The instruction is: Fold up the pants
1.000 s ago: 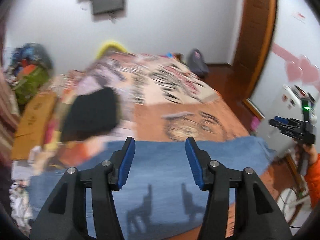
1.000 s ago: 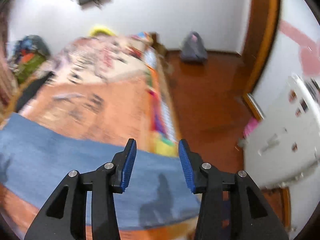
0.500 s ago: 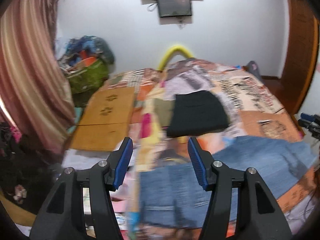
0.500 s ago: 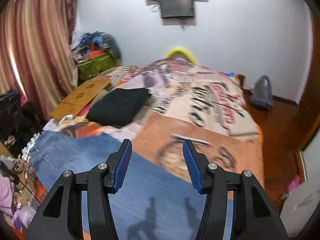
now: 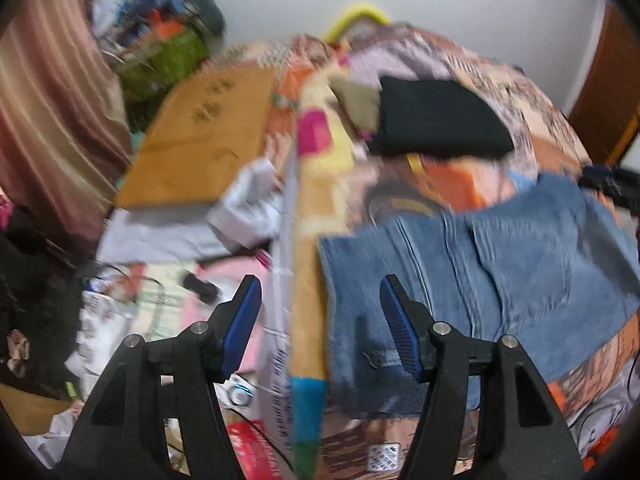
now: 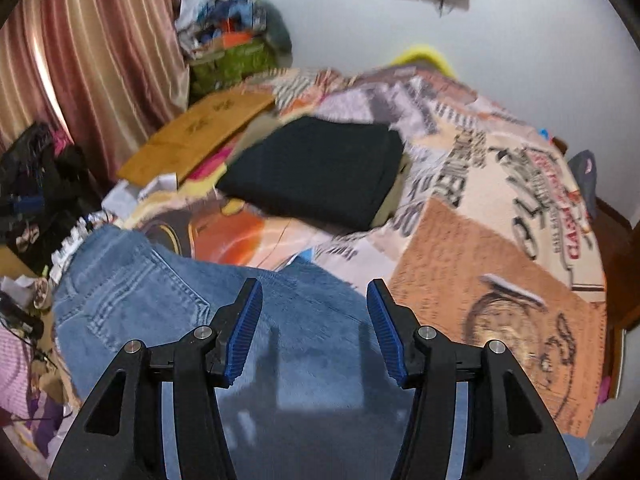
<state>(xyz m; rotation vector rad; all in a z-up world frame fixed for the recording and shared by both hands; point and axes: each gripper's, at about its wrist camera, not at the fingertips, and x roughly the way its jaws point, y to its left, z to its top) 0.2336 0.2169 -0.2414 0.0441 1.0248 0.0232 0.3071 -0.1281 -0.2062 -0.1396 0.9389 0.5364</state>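
Blue denim pants (image 5: 500,280) lie flat across the near part of the bed; they also show in the right wrist view (image 6: 168,304), waistband and back pocket to the left. My left gripper (image 5: 320,316) is open and empty above the waistband end at the bed's left edge. My right gripper (image 6: 314,322) is open and empty above the middle of the pants. Neither touches the cloth.
A folded black garment (image 6: 320,168) lies on the patterned bedspread (image 6: 500,208) behind the pants. Cardboard (image 5: 208,136), papers and clutter (image 5: 132,312) fill the floor left of the bed. A striped curtain (image 6: 80,48) hangs at the left.
Both grippers have swung left over the pants, from the leg end by the door toward the waistband end. Both stay open.
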